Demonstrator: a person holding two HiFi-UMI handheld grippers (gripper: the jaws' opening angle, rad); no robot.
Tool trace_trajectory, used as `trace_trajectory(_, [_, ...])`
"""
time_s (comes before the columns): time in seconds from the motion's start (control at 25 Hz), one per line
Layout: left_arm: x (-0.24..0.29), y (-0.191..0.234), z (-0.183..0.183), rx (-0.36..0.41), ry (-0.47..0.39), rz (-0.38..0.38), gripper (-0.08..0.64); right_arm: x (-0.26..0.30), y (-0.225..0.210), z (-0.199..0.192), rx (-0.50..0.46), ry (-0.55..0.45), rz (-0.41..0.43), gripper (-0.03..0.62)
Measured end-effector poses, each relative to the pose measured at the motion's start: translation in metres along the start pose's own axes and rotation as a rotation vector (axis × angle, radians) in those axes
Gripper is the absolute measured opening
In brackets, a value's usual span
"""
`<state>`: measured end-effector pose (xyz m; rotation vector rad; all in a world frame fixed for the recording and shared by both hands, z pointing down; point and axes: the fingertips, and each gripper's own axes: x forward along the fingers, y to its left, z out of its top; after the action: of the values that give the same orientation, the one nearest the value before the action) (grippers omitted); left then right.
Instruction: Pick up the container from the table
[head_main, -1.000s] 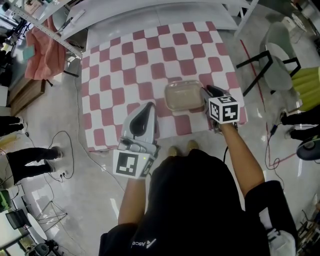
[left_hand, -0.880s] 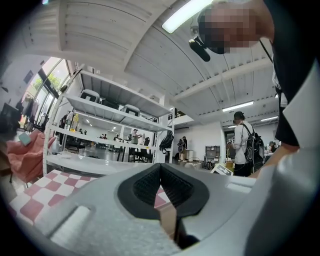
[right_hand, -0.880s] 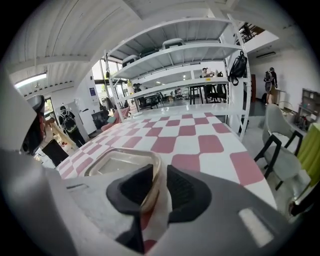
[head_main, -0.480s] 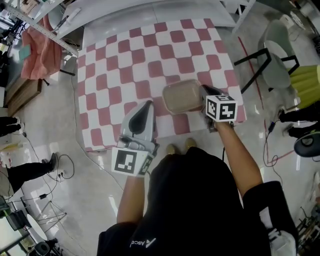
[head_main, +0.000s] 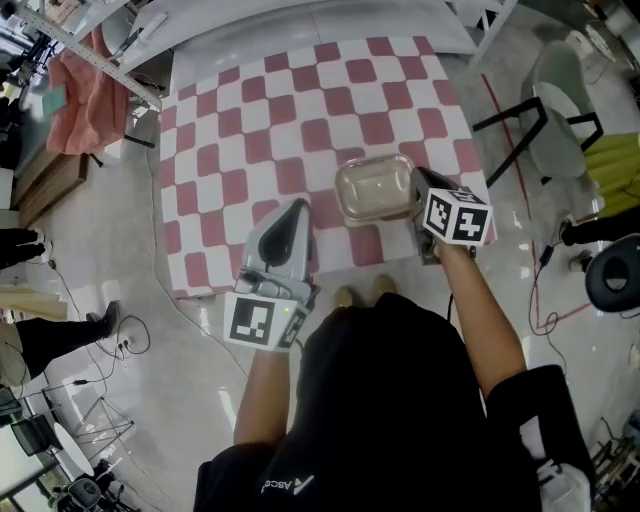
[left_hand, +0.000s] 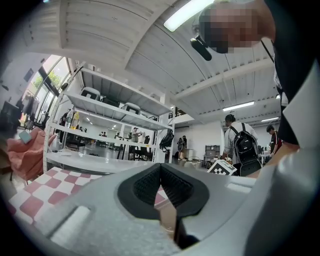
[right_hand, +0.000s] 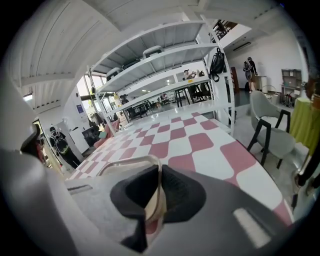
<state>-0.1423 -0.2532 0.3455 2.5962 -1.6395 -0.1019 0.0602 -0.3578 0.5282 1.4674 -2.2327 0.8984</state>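
A clear rectangular plastic container (head_main: 375, 187) sits near the front right of the red-and-white checked table (head_main: 250, 130). My right gripper (head_main: 415, 190) is at its right end, angled down. Its jaws are closing, with the container's rim (right_hand: 127, 162) pinched between the black pads (right_hand: 175, 195) in the right gripper view. My left gripper (head_main: 297, 210) hovers level over the table's front edge, left of the container and apart from it. In the left gripper view its jaws (left_hand: 160, 172) are shut with nothing between them.
A grey chair (head_main: 555, 120) stands on the floor right of the table. A pink cloth (head_main: 85, 100) hangs at the back left under white shelving. A person's legs (head_main: 50, 330) and floor cables (head_main: 130, 300) are at the left.
The right gripper's jaws have gone from wide open to closed on the container's right rim, and the gripper has rolled slightly. The left gripper has stayed put.
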Motion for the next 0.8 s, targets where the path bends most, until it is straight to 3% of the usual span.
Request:
trace_trajectory(0.44, [0.007,-0.011,-0.005,0.0,0.009,-0.022,0.009,-0.051,-0.002,0.037,0.123,-0.143,0.053,0.023])
trace_trajectory(0.8, [0.011,-0.024,-0.006,-0.003,0.006,-0.033,0.009,-0.082,0.007,0.059,0.097,-0.211,0.092,0.023])
